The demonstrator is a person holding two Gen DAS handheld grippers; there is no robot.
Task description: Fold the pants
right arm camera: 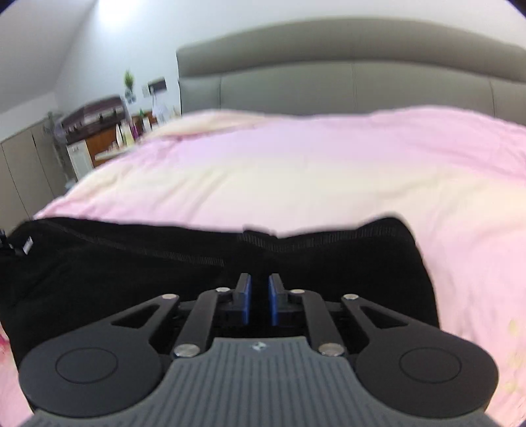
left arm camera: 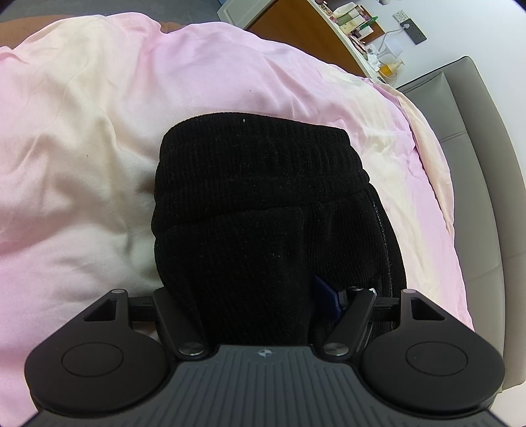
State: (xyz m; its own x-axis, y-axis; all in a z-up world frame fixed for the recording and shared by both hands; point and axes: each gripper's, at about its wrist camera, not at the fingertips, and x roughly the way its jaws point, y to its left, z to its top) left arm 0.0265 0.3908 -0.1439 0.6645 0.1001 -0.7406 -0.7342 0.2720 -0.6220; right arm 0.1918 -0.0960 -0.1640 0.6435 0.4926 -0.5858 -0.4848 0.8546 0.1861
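Note:
Black ribbed pants [left arm camera: 263, 203] lie folded on a pink and cream duvet [left arm camera: 98, 115], waistband toward the far side. My left gripper [left arm camera: 263, 295] has its jaws spread wide around the near part of the pants; cloth covers the left finger and only a blue pad [left arm camera: 325, 292] shows at the right. In the right wrist view the pants [right arm camera: 131, 269] stretch across the lower half. My right gripper [right arm camera: 259, 302] hovers over them with its blue pads [right arm camera: 246, 302] close together and a narrow gap between, nothing clearly held.
A grey padded headboard [right arm camera: 328, 75] stands behind the bed and also shows in the left wrist view [left arm camera: 476, 147]. A wooden dresser [left arm camera: 312, 29] with bottles and clutter stands beside the bed. Grey cabinets [right arm camera: 26, 164] line the left wall.

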